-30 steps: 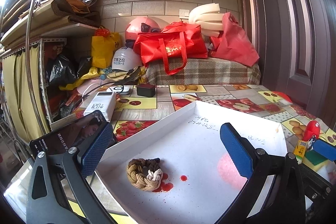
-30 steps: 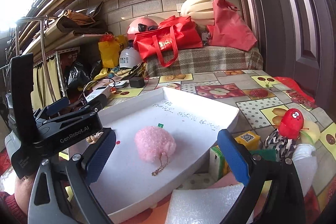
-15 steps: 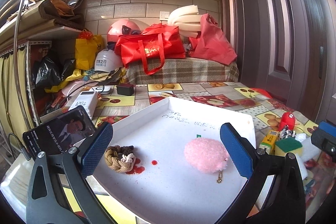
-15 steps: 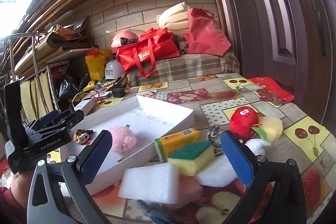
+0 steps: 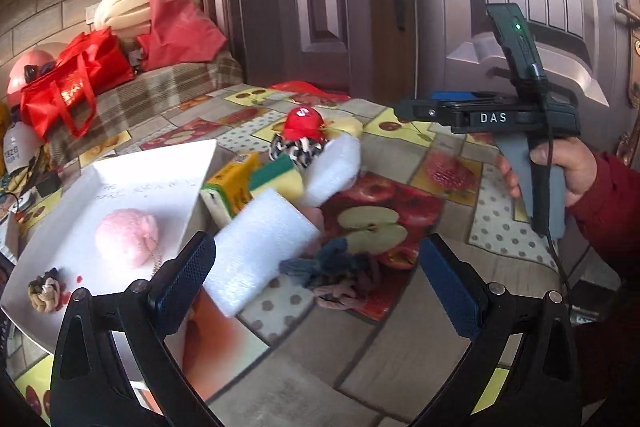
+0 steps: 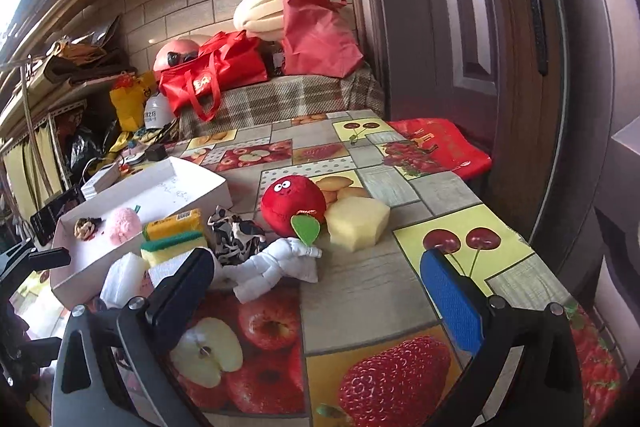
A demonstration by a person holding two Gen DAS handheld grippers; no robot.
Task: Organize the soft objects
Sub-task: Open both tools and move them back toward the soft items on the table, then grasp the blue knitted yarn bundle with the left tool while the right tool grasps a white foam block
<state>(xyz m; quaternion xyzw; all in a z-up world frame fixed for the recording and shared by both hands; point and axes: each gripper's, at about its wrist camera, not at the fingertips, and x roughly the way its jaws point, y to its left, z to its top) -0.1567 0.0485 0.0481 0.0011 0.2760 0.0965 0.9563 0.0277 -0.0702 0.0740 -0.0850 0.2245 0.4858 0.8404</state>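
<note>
Your left gripper (image 5: 316, 279) open and empty above white foam block (image 5: 260, 247), your right gripper (image 6: 316, 291) fully open, nothing grasped, pink pompom (image 5: 127, 237) in white tray (image 5: 160, 163).

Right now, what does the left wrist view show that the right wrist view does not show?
Only the left wrist view shows the hand holding the right gripper, and the blue and pink rope bundle.
Only the right wrist view shows the yellow hexagonal foam and the white padded toy.
Both show the white tray with the pink pompom, and the red plush.
</note>
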